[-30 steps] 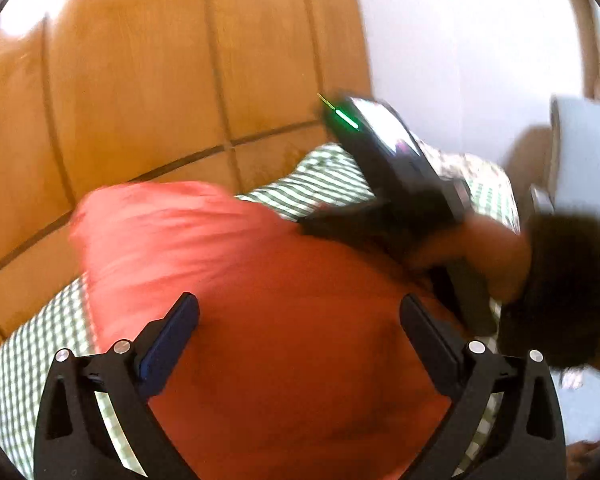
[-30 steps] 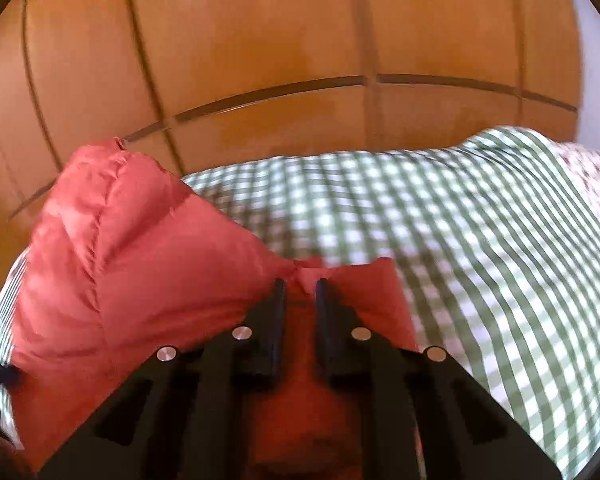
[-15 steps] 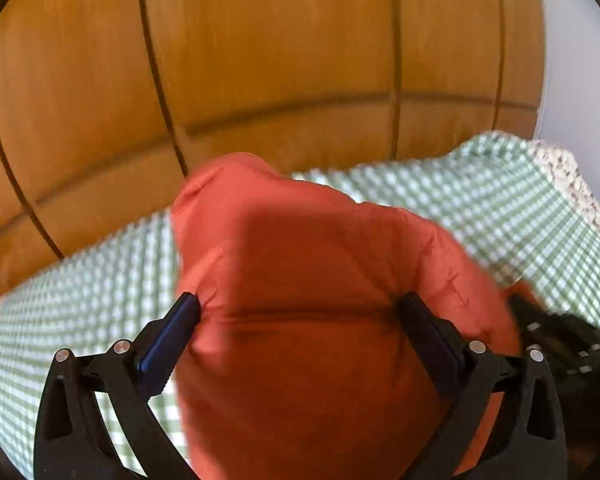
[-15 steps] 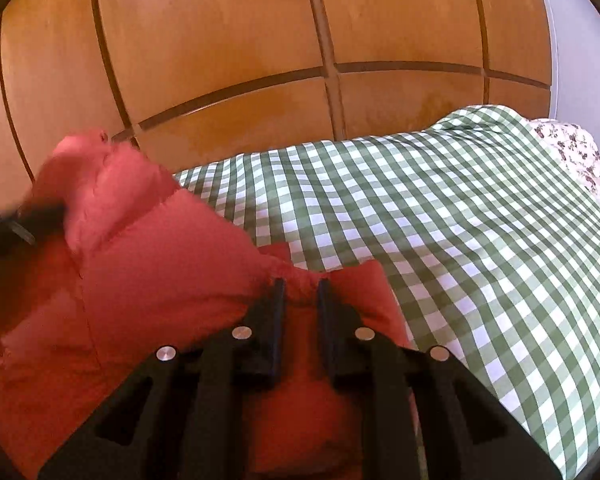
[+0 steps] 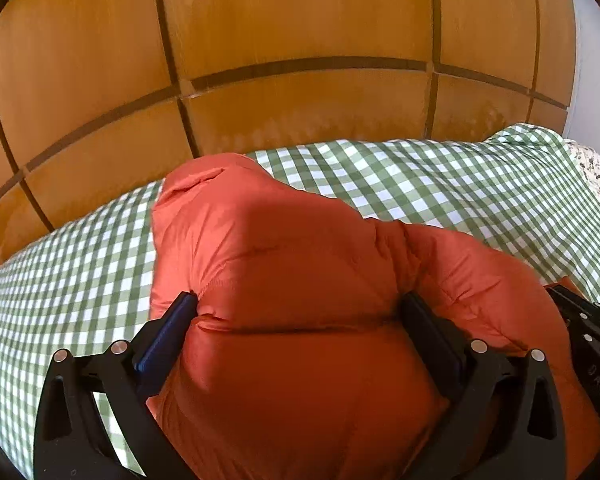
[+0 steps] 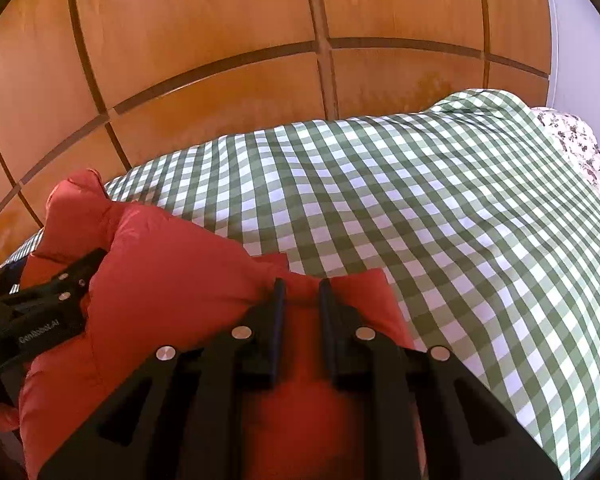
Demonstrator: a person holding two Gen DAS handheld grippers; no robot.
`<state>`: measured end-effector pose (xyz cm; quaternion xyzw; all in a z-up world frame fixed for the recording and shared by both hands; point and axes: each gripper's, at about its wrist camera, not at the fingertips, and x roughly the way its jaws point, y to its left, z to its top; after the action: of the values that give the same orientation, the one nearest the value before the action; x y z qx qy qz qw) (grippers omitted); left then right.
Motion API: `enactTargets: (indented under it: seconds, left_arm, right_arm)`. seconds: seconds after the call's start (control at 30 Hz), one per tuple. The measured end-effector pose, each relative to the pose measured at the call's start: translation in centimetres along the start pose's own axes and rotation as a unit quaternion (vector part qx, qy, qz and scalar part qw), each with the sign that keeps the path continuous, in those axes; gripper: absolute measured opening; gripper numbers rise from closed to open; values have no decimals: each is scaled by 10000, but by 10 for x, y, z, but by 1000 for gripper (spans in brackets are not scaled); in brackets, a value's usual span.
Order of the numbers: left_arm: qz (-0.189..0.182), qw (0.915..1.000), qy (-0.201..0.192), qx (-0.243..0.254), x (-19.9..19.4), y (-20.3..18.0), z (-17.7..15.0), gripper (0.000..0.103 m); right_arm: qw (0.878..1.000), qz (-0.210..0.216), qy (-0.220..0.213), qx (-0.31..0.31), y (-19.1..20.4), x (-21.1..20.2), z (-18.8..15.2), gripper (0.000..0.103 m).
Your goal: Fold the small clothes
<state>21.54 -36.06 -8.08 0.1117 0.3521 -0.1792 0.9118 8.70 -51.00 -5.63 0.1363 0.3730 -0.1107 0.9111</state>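
A puffy orange-red garment (image 5: 284, 280) lies bunched on the green-checked cover (image 5: 460, 184). My left gripper (image 5: 300, 308) is open wide, its two fingers straddling a thick fold of the garment, the padding bulging between them. My right gripper (image 6: 300, 292) is shut on the garment's (image 6: 172, 280) edge, a small pinch of fabric between its fingers. The left gripper also shows at the left edge of the right wrist view (image 6: 48, 292), and the right gripper's body shows at the right edge of the left wrist view (image 5: 592, 336).
A wooden panelled headboard or wall (image 5: 300, 40) stands right behind the bed. A floral cloth (image 6: 580, 148) lies at the far right beside a pale wall (image 6: 580, 40). The checked cover (image 6: 440, 220) spreads to the right of the garment.
The left gripper has swung from facing the right gripper to facing the headboard and has come down over the garment's fold. The right gripper keeps its pinch and has hardly moved.
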Motion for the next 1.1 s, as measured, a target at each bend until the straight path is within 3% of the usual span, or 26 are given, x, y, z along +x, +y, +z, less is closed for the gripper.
enactTargets:
  seconds: [0.3,0.4,0.47,0.5,0.53,0.57,0.67,0.73,0.8,0.9,1.0,1.1]
  left_arm:
    - [29,10000,-39,-5,2,1,-4,100]
    - [-198,9998,-66,-69,-14,10,-8,100]
    - [-536,9982,-42,-251,-30,25,-15,100]
    - [-666,9972,-39,-329,-36,31,-18,100]
    - [-806,9958,-40,-430,-43,39,-21,100]
    - [-968,9936,-52,-573,-52,49,-26,100]
    - [-1418,9840,-72,-1079,-72,78,-46,100]
    - [-1506,9812,13,-1210,-77,88,-60,100]
    - [-1694,9769,142,-1298,-79,97,-76,100]
    - [-2228,9619,424,-1526,-77,104,-97,100]
    - [-2853,9400,739,-1720,-71,103,-111,100]
    - [-2936,9377,721,-1712,-69,99,-115,100]
  right_arm:
    - [10000,-41,-42,-72,1,5,-1,16]
    - [9997,-16,-178,-153,2,-7,-3,19]
    - [9992,-73,-328,-234,3,-19,-6,35]
    - [9986,-143,-437,-268,4,-27,-7,57]
    - [9974,-199,-617,-301,5,-39,-9,90]
    - [9960,-252,-779,-351,5,-51,-12,101]
    - [9946,-225,-777,-646,6,-72,-21,101]
    - [9954,-75,-703,-651,4,-84,-28,101]
    - [9982,228,-434,-355,-7,-91,-35,101]
    - [9963,754,10,407,-28,-88,-43,101]
    - [9786,1492,719,1221,-47,-68,-53,101]
    - [9559,2109,1088,1729,-58,-48,-61,101]
